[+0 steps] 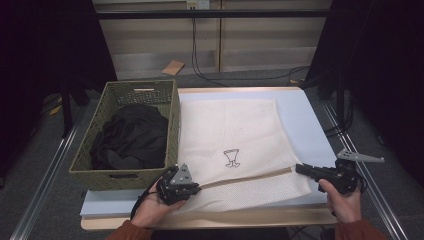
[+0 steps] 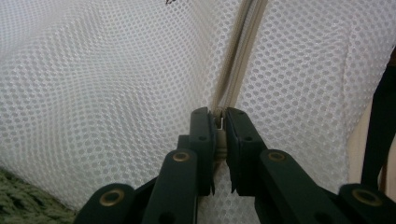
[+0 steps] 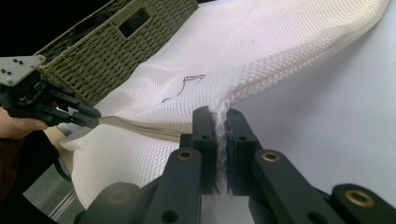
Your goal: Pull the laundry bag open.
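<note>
At the far left of the desk (image 1: 310,125) stands a woven green basket (image 1: 172,117) with dark clothing (image 1: 132,137) piled inside. Just beside it lies a white mesh laundry bag (image 1: 240,135) with a small drawn emblem (image 1: 231,158), its zipper (image 1: 250,177) running along the near side.

Our left hand-held gripper (image 1: 192,189) sits at the bag's near left corner. In the left gripper view its jaws are clenched on the zipper end (image 2: 221,126), with what looks like the pull pinched between them. Our right hand-held gripper (image 1: 302,169) is at the near right corner; in the right gripper view its jaws are clamped on the mesh edge (image 3: 222,116) where the zipper line ends.

We judge the step to be opening the zipper, probably so that the clothing can go in. To do it well, we should keep the right grip firm and pull lightly away from the left, so the zipper line stays taut and straight. The left should then travel along the zipper line itself, low and parallel to the desk, not lifting. The mesh is soft and could bunch or snag in the slider, so a slow, even pull suits it.
</note>
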`<state>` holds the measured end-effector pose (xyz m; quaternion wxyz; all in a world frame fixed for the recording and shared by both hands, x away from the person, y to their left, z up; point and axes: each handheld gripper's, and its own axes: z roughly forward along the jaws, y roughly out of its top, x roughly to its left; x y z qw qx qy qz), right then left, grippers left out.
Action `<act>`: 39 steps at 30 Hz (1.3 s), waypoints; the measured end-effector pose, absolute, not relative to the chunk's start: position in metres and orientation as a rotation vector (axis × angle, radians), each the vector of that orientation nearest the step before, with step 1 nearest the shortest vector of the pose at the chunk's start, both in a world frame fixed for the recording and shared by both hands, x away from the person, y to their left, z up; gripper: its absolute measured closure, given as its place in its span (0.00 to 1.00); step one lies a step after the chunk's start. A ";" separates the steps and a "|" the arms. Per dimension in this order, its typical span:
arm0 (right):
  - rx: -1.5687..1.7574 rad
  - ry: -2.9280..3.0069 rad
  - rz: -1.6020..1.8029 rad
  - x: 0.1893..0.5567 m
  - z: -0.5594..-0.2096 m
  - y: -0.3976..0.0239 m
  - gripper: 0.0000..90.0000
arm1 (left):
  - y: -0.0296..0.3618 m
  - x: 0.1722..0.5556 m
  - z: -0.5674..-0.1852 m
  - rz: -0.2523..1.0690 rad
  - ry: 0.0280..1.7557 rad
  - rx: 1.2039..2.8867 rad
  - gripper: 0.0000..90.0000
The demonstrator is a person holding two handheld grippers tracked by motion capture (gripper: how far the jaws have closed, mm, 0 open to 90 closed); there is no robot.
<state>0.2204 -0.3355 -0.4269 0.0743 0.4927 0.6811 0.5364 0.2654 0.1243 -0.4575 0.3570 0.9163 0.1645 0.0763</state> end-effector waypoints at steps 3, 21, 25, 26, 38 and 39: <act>1.480 2.043 1.607 0.220 -0.427 -0.336 0.94 | 0.127 0.264 -0.455 0.206 0.427 2.359 0.91; 1.493 2.053 1.577 0.219 -0.429 -0.337 0.94 | 0.154 0.256 -0.454 0.251 0.478 2.321 0.91; 1.490 2.050 1.578 0.219 -0.429 -0.338 0.94 | 0.159 0.255 -0.452 0.266 0.489 2.325 0.91; 1.493 2.050 1.576 0.219 -0.429 -0.338 0.94 | 0.160 0.255 -0.451 0.266 0.490 2.325 0.91; 1.515 2.046 1.556 0.218 -0.434 -0.340 0.94 | 0.171 0.253 -0.450 0.292 0.520 2.324 0.91; 1.514 2.046 1.557 0.218 -0.434 -0.340 0.94 | 0.172 0.253 -0.450 0.305 0.518 2.326 0.91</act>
